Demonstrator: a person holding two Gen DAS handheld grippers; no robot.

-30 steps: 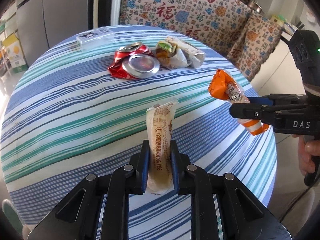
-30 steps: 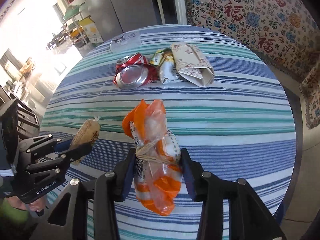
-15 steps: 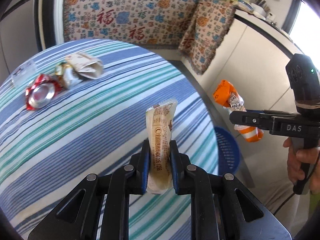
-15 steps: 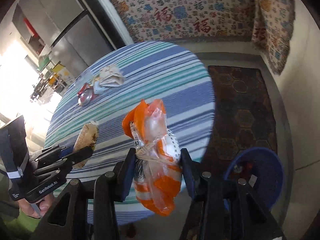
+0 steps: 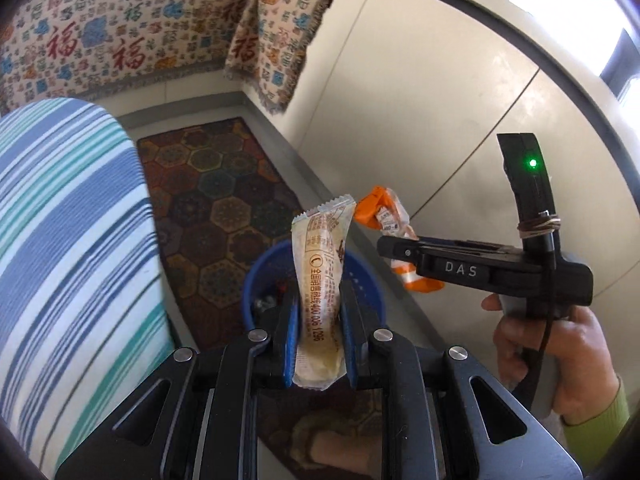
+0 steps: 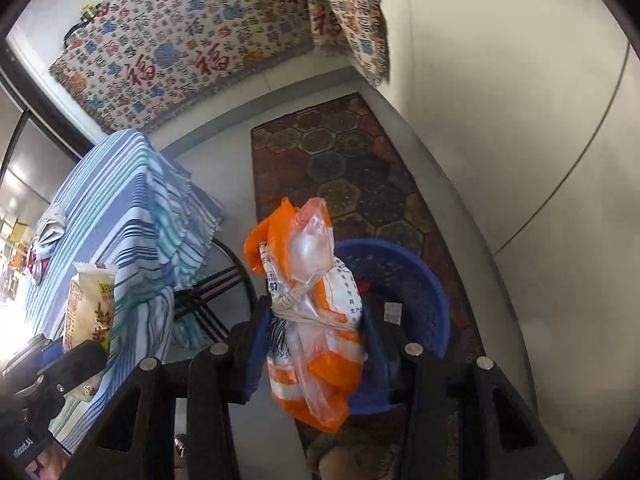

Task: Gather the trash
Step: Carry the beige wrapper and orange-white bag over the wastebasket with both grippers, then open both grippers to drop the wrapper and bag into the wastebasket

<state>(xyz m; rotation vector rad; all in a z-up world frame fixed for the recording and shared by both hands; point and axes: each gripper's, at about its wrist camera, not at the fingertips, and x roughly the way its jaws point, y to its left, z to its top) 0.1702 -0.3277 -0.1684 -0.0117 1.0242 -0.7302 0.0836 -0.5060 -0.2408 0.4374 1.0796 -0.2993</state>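
My left gripper (image 5: 320, 312) is shut on a beige snack wrapper (image 5: 322, 276) and holds it upright above a blue perforated basket (image 5: 370, 280) on the floor. My right gripper (image 6: 316, 320) is shut on a crumpled orange and clear plastic bag (image 6: 308, 292), held over the near left rim of the same basket (image 6: 416, 280). In the left wrist view the right gripper (image 5: 394, 246) is to the right, with the orange bag (image 5: 380, 210). In the right wrist view the wrapper (image 6: 90, 304) is at the lower left.
The round table with the striped cloth (image 5: 68, 240) is to the left; more trash lies on it (image 6: 44, 236). A dark patterned rug (image 6: 360, 168) lies under the basket. A cream cabinet wall (image 5: 440, 100) stands on the right.
Both grippers have swung right, away from the table, with their trash still held. The blue basket on the floor is now right below them.
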